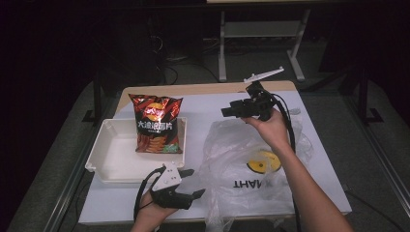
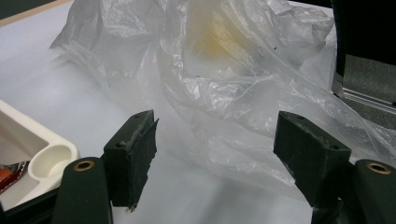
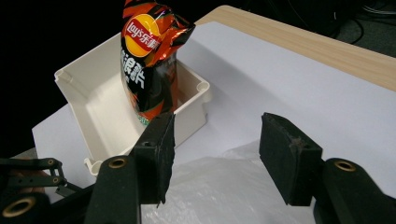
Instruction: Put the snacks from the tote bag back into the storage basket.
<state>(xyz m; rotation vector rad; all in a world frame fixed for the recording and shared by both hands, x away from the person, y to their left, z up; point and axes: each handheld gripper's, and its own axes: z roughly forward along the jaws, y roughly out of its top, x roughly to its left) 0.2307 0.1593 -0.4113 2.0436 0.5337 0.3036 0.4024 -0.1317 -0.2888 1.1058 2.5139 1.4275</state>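
An orange-and-black chip bag (image 1: 155, 124) (image 3: 147, 60) stands upright in the right end of a white tray (image 1: 111, 159) (image 3: 93, 102). A crumpled clear plastic bag (image 1: 241, 169) (image 2: 224, 70) (image 3: 219, 186) with a yellow round print lies to the tray's right. My left gripper (image 1: 196, 182) (image 2: 215, 154) rests low near the front edge, open, jaws pointing at the plastic bag with nothing between them. My right gripper (image 1: 226, 112) (image 3: 217, 149) hovers above the plastic bag's far side, open and empty, aimed toward the chip bag.
The white table top (image 1: 203, 104) has a wooden strip (image 3: 299, 42) along its far edge. The tray's near corner (image 2: 42, 154) sits just left of my left gripper. Dark floor and a white frame stand (image 1: 261, 38) lie beyond the table.
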